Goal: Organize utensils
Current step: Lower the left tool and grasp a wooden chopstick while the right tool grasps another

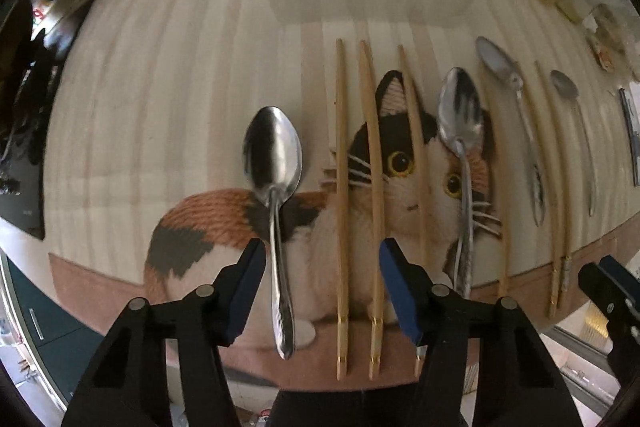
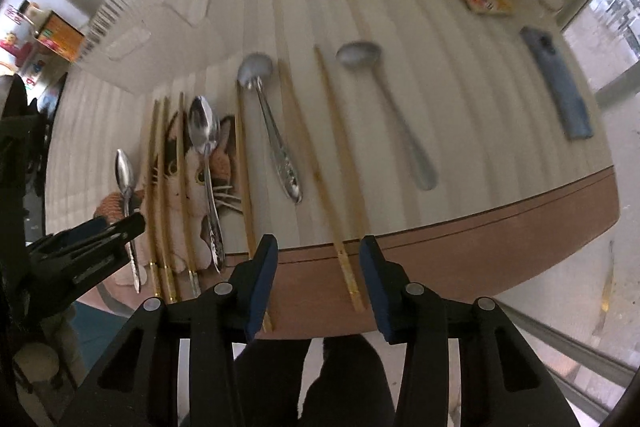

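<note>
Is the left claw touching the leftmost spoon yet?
Cannot tell. In the left wrist view the spoon runs its handle just inside the left finger of the left claw, but overlap hides whether a gap remains.

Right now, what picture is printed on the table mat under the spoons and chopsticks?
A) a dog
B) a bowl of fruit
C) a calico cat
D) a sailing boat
C: the mat shows a calico cat with yellow eyes and white whiskers, partly covered by chopsticks and a spoon.
</note>
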Motion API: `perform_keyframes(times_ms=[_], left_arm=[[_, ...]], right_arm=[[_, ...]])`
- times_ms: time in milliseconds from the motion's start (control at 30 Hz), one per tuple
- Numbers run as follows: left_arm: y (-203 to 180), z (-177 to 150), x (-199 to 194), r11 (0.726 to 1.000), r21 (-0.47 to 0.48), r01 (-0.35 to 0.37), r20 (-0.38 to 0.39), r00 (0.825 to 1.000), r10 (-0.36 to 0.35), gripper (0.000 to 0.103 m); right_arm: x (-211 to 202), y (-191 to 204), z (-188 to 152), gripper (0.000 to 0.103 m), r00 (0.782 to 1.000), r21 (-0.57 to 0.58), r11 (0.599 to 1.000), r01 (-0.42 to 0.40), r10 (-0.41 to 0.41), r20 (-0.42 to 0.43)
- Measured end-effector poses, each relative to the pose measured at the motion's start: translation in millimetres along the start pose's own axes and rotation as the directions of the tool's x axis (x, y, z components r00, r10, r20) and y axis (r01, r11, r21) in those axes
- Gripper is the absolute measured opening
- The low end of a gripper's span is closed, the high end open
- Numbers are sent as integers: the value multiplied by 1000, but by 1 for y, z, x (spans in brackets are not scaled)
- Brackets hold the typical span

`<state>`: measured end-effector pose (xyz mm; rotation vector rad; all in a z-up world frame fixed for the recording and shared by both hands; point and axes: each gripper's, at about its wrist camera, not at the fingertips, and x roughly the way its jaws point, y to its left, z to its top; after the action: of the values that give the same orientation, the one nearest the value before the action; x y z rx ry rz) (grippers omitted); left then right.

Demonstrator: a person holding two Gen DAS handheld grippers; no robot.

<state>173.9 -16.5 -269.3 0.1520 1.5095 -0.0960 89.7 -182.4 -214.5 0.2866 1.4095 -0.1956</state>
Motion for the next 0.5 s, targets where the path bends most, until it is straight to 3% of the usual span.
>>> perform_keyframes(times_ms=[167, 200, 233, 333, 500], left_arm=[[-3, 4, 3, 999, 1, 35, 14, 999, -35, 50], [-4, 4, 1, 999, 4, 42, 25, 999, -42, 39], [-4, 4, 1, 999, 3, 40, 25, 999, -40, 18], [-1, 6, 7, 999, -14, 52, 12, 999, -52, 5], [8, -3, 0, 998, -16, 56, 7, 998, -56, 5]], right_arm=[[28, 14, 7, 45, 998, 0, 999, -33, 32, -55], [32, 18, 8, 45, 997, -4, 999, -39, 39, -62], [37, 22, 9, 45, 997, -8, 999, -49, 48, -68], [50, 36, 12, 45, 995, -26, 998, -49, 47, -84], [72, 56, 19, 43, 995, -75, 997, -7, -1, -98]])
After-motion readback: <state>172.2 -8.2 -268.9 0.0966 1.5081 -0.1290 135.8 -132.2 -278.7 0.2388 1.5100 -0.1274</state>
